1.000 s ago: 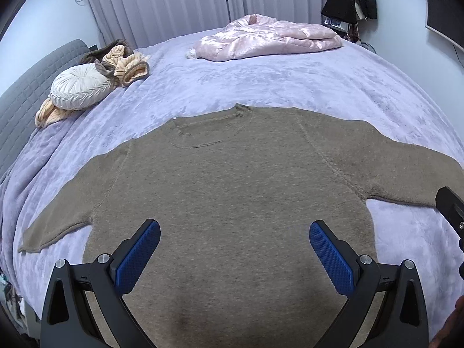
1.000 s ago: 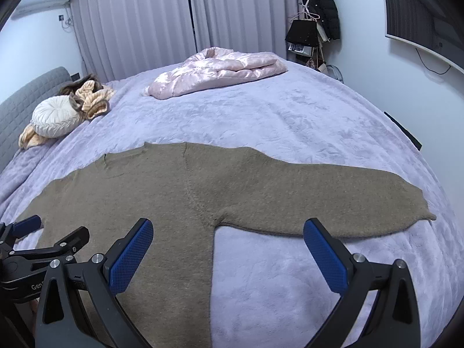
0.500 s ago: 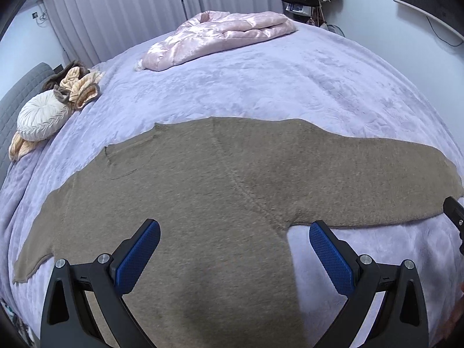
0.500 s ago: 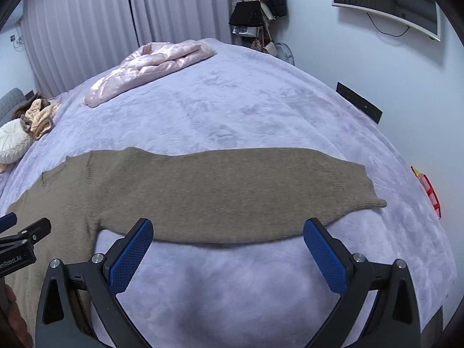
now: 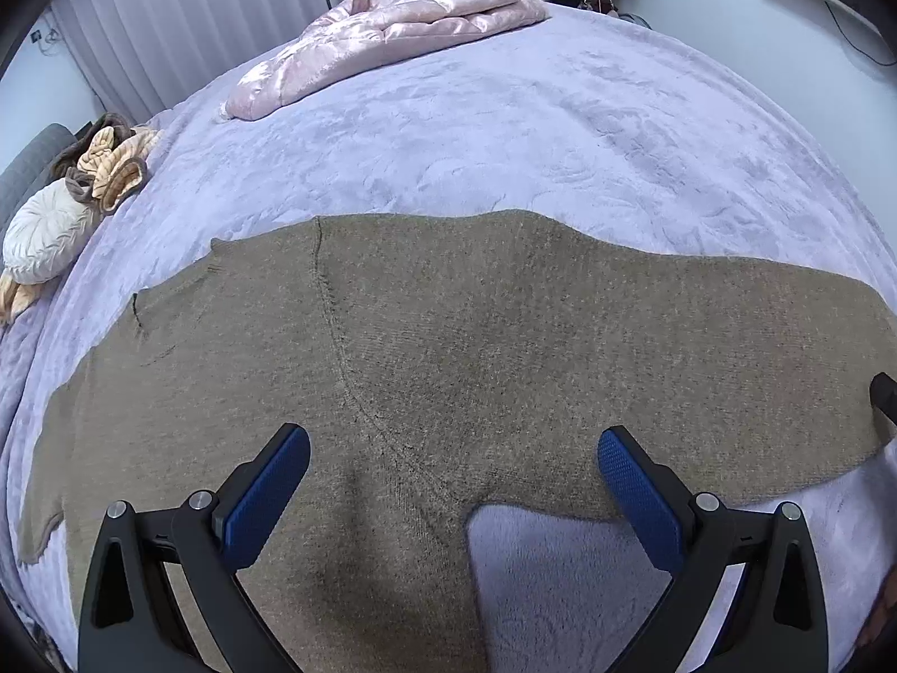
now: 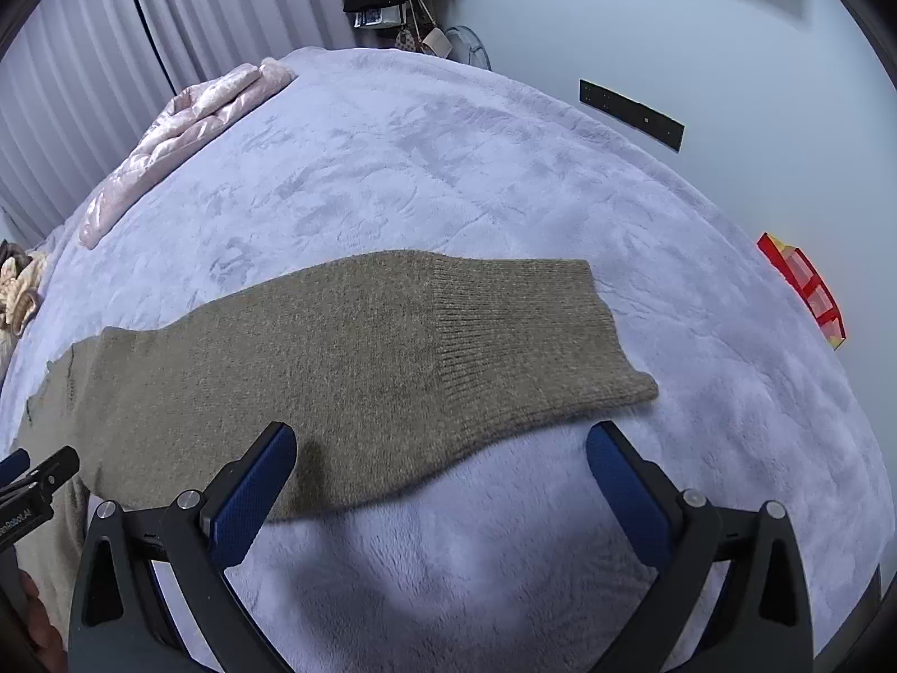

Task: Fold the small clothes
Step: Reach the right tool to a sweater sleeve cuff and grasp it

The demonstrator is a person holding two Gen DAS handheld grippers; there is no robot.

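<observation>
A brown sweater (image 5: pixel 448 347) lies flat on a lilac blanket (image 5: pixel 560 140) that covers the bed, body to the left and one sleeve (image 6: pixel 364 359) stretched out to the right. The left gripper (image 5: pixel 454 482) hangs over the sweater's armpit seam, its blue-padded jaws spread wide and holding nothing. The right gripper (image 6: pixel 440 482) hangs near the sleeve's ribbed cuff (image 6: pixel 527 336), jaws likewise wide apart and empty; its left finger (image 6: pixel 252 493) overlaps the sleeve's near edge in the view, but contact cannot be told. A pink quilt (image 5: pixel 392 28) lies folded at the far side. A white round cushion (image 5: pixel 45 235) sits at the far left.
</observation>
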